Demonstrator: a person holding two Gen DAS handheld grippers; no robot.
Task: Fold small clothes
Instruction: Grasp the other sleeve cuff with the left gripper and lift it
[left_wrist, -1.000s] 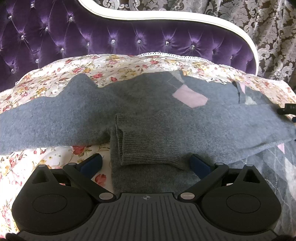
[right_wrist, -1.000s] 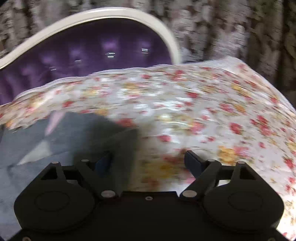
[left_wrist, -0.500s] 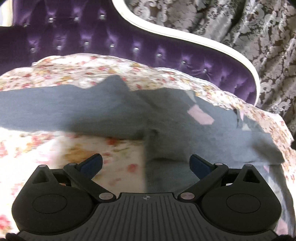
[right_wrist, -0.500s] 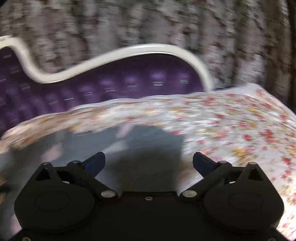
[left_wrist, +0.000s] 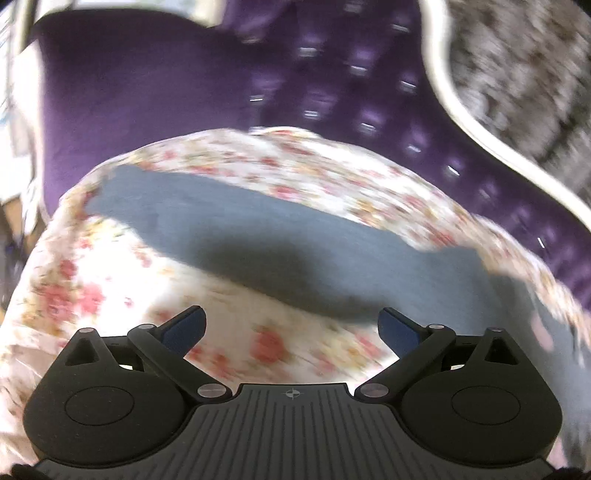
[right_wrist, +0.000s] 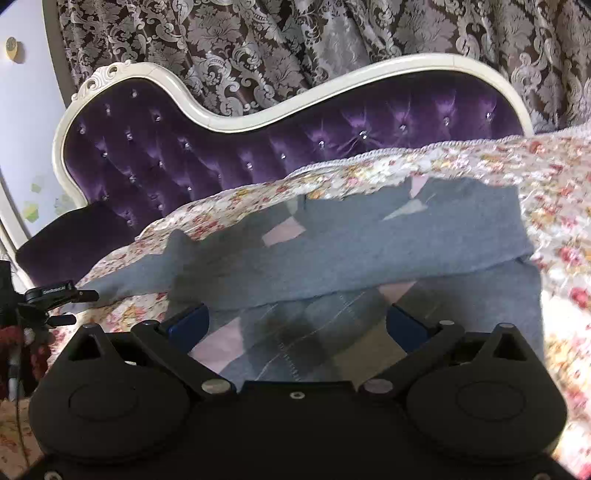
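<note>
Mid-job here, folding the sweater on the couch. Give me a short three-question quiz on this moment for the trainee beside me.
1. True or false: the left gripper is shut on the outstretched sleeve.
2. Multiple choice: what lies beneath the grey argyle sweater? A) bare wood B) a floral bedspread C) a blue towel
3. Fill in: between the fingers of the right gripper the sweater shows pink and grey ____ patches.

Key
1. False. Its jaws stand wide apart, over the bedspread, with the sleeve beyond them.
2. B. The floral cover lies over the purple tufted couch.
3. Diamond.
</note>
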